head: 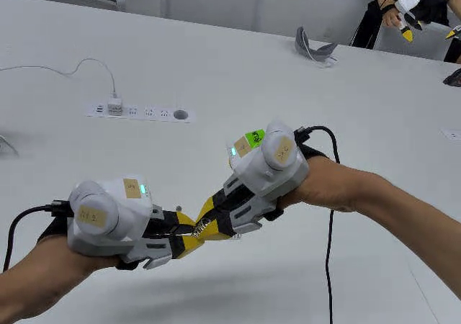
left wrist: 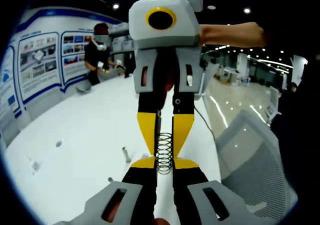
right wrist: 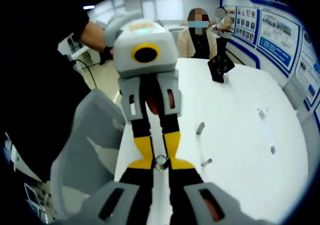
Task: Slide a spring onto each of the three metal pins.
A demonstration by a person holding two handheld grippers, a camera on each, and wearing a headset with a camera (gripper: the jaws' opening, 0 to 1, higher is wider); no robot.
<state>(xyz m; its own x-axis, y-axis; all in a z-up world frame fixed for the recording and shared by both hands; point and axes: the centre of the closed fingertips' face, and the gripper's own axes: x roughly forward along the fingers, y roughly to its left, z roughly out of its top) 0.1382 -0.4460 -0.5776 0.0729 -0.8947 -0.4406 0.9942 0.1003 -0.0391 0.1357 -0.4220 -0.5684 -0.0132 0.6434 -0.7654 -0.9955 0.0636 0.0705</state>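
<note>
Metal spring point(left wrist: 164, 154): the coil is seen side-on in the left gripper view. Its near end is pinched between the tips of the left gripper point(left wrist: 165, 166), whose jaws are drawn narrow around it. Its far end is lodged between the yellow jaws of the right gripper point(right wrist: 161, 163), which is met tip to tip, head-on.

Held pin point(left wrist: 158, 121): a thin dark rod is seen in the slot of the right gripper's jaws, just beyond the spring's far end and roughly in line with it. It is taken to be the third pin (a judgement, as the rod is small and partly hidden). The right jaws are set narrow and are judged to be clamped on it. Whether the coil is already over its tip cannot be told.

Loose pins: one point(left wrist: 126, 154) and a second point(left wrist: 110, 179) are found on the white table point(left wrist: 65, 150), off to the left of the left gripper's jaws and well apart from the spring. Whether they carry springs cannot be made out at this size.

Stage: threading is judged to be under way on the held pin.

Hazards:
- The coil may be bowed or kinked if the grippers are pushed together off-axis, since only one end is pinched.
- The spring may be shot sideways if it is compressed and the left jaws are eased too early.
- The pin may be tipped in its narrow hold by the coil's push, and dropped.
</note>
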